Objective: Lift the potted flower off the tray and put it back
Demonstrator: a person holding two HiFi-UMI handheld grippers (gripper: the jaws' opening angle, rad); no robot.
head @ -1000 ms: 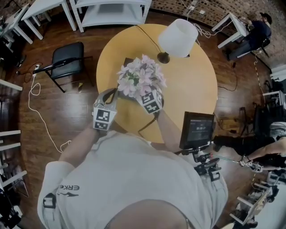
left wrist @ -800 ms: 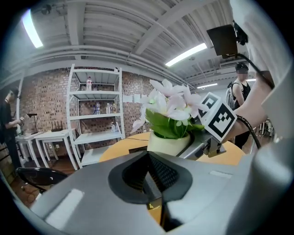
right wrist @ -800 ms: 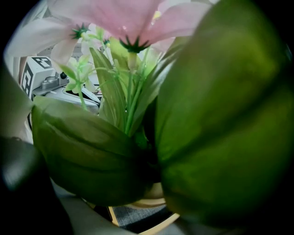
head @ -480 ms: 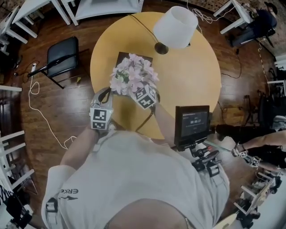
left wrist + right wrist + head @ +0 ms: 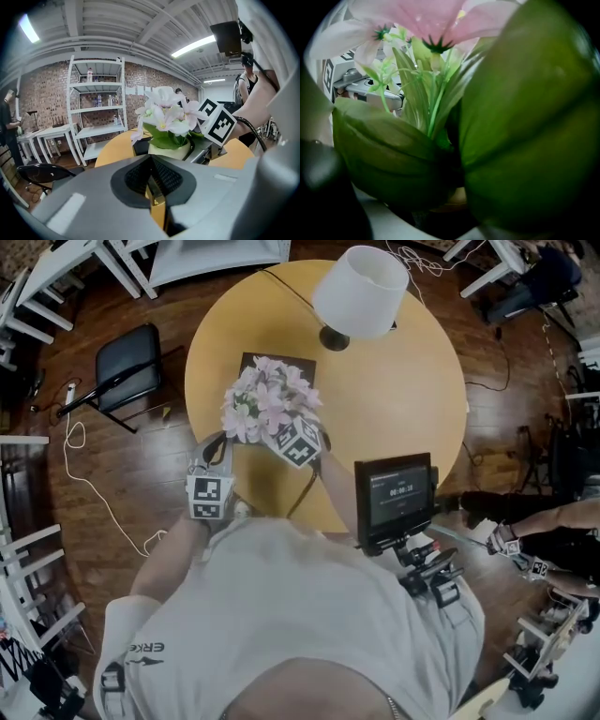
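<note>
Right gripper (image 5: 289,434) is pushed into the near right side of the flower (image 5: 270,399); its own view is all leaves (image 5: 525,131), so the jaws don't show there; from the left gripper view it sits tight against the pot (image 5: 168,150), probably clamped on the rim. Left gripper (image 5: 152,178) has its jaws together with nothing between them; it hangs near and left of the pot, not touching.

Change over the last second: the flower covered most of the tray (image 5: 281,362) then; now the far half of the tray is bare and the blooms sit toward its near edge, drawn toward the person; the right gripper has come along with it; the left gripper has kept its spot.

Meaning: the lift looks under way, one-handed, with the pot coming up and off the tray; the pot base is hidden, so clearance can't be confirmed. Put-back not yet done; the tray lies free on the table (image 5: 403,399), with the lamp (image 5: 361,292) just beyond it on the far right; keep the blooms off the shade when returning.
</note>
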